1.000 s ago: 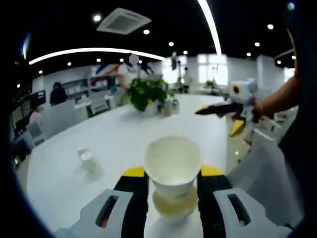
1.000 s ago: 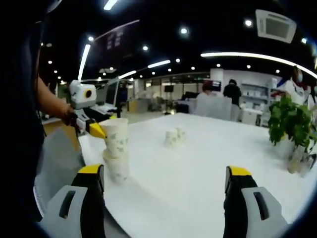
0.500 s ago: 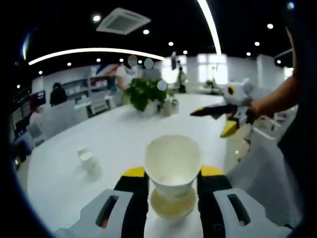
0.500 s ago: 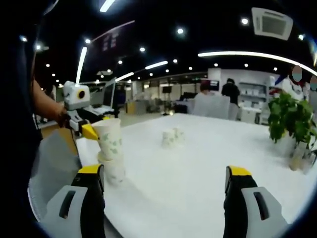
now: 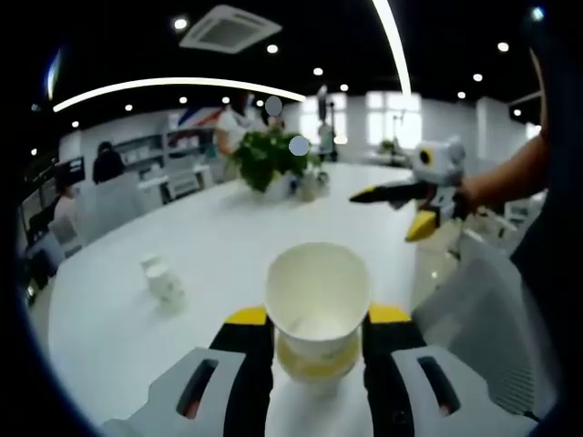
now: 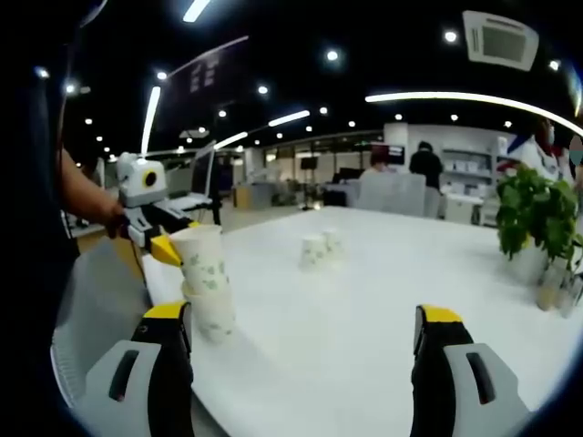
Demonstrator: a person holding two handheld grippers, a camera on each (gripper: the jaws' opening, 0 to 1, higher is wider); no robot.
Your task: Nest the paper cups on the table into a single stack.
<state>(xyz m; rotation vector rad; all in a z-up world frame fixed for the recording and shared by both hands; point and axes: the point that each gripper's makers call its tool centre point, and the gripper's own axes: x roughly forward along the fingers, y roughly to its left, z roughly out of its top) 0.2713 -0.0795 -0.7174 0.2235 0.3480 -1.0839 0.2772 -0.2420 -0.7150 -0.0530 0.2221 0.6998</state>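
The left gripper (image 5: 314, 341) is pinching a white paper cup with a faint green leaf print (image 5: 317, 305) between its yellow-tipped jaws, gripping the side wall just below the rim. This held cup is sitting partly inside a second white paper cup (image 5: 314, 362) standing directly beneath the jaws on the white tabletop (image 5: 209, 255). In the right gripper view the same pair (image 6: 206, 282) is appearing beside that gripper's left jaw, with the left gripper (image 6: 168, 246) clamped at the upper cup's side.

The right gripper (image 6: 305, 341) is holding nothing; its jaws are standing spread wide apart. Two more small white paper cups (image 6: 321, 248) are standing close together on the table, well ahead of the spread jaws.

Handling judgement: these cups are likely very light, thin-walled and easily crushed. The rolled rim is probably the stiffest part, so gripping near it with light pressure should be avoiding dents. A slight tilt may be jamming the nest.
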